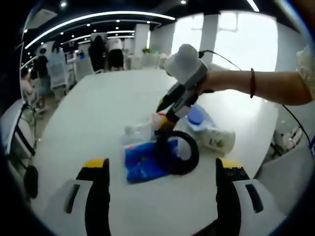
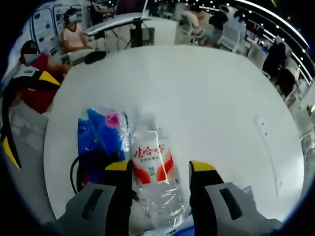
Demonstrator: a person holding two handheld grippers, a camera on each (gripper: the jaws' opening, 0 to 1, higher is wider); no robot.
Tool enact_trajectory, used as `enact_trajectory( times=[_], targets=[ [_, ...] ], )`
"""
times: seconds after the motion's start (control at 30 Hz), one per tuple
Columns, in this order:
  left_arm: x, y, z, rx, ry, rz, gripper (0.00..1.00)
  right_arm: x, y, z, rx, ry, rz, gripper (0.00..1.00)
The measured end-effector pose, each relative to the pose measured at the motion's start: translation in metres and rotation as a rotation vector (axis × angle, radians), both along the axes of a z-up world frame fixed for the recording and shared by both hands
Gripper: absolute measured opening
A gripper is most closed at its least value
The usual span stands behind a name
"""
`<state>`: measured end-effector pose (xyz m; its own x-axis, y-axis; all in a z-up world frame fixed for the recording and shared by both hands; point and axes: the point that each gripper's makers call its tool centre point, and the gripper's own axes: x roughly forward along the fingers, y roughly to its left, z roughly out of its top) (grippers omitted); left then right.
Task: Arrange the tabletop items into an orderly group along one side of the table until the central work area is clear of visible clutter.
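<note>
One water bottle (image 2: 151, 172) (clear plastic) between right hand-held gripper (image 2: 160, 177) jaws.

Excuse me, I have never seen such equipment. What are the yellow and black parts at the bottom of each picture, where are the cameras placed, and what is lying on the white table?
There is no robot here. A person holds a two-jaw gripper in each hand, and a fisheye camera rides on each one. The yellow-tipped parts are that gripper's own jaws.

In the left gripper view, the left gripper is open above the white table. The right gripper enters from the right, held by the person's hand, over a small pile: a blue packet, a black ring-shaped thing and a water bottle.

In the right gripper view, the jaws stand on both sides of the bottle; whether they press it, I cannot tell.
</note>
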<state>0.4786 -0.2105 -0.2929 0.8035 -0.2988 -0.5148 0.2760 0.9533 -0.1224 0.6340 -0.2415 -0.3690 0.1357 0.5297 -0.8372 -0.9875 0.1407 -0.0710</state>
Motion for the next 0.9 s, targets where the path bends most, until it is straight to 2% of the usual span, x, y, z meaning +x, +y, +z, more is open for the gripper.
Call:
enact_trajectory(
  times=[0.13, 0.47, 0.67, 0.9],
  targets=[
    [-0.003, -0.001, -0.004, 0.017, 0.021, -0.011, 0.87, -0.003, 0.002, -0.007, -0.019, 0.032, 0.006, 0.40],
    [-0.004, -0.002, -0.005, 0.014, 0.029, -0.016, 0.86, -0.003, 0.003, -0.015, -0.085, 0.067, 0.030, 0.41],
    [-0.004, 0.000, -0.007, 0.014, 0.038, -0.009, 0.86, -0.005, 0.002, -0.017, -0.151, 0.033, 0.077, 0.40],
    [-0.004, 0.001, -0.007, 0.020, 0.042, -0.007, 0.85, -0.003, 0.001, -0.017, -0.176, 0.022, 0.070, 0.36]
  ],
)
